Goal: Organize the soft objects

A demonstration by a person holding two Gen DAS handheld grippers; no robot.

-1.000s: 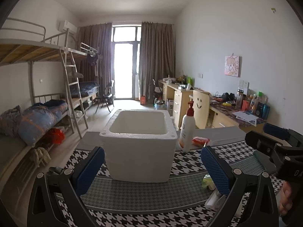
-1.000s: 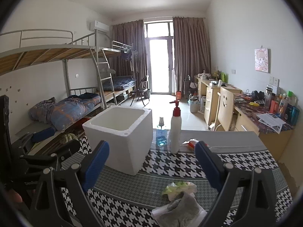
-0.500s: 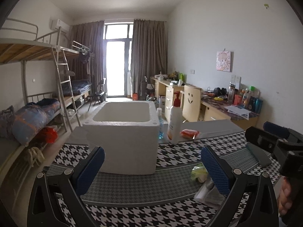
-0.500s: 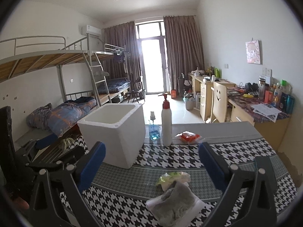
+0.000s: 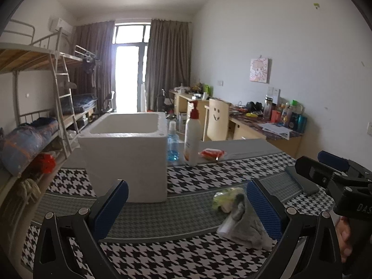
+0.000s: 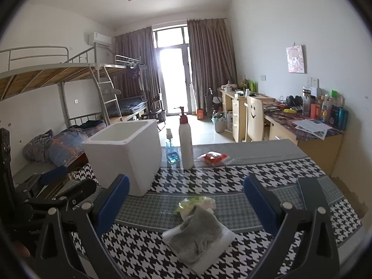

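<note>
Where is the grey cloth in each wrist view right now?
Left wrist: grey cloth lower right, partly behind the right finger of the left tongs.
Right wrist: grey cloth bottom centre, between the open right tongs.
Shared landmark: white foam box.

Tools I hold: two, left tool (image 5: 184, 205) and right tool (image 6: 186, 201)
Foam boxes (image 6: 125, 155): one
Bottles: two, pump bottle (image 6: 186, 144), blue-liquid bottle (image 6: 171, 150)
Soft bundles: two, grey cloth (image 6: 200, 233), green-white packet (image 6: 196, 203)
Red packets (image 6: 212, 157): one
</note>
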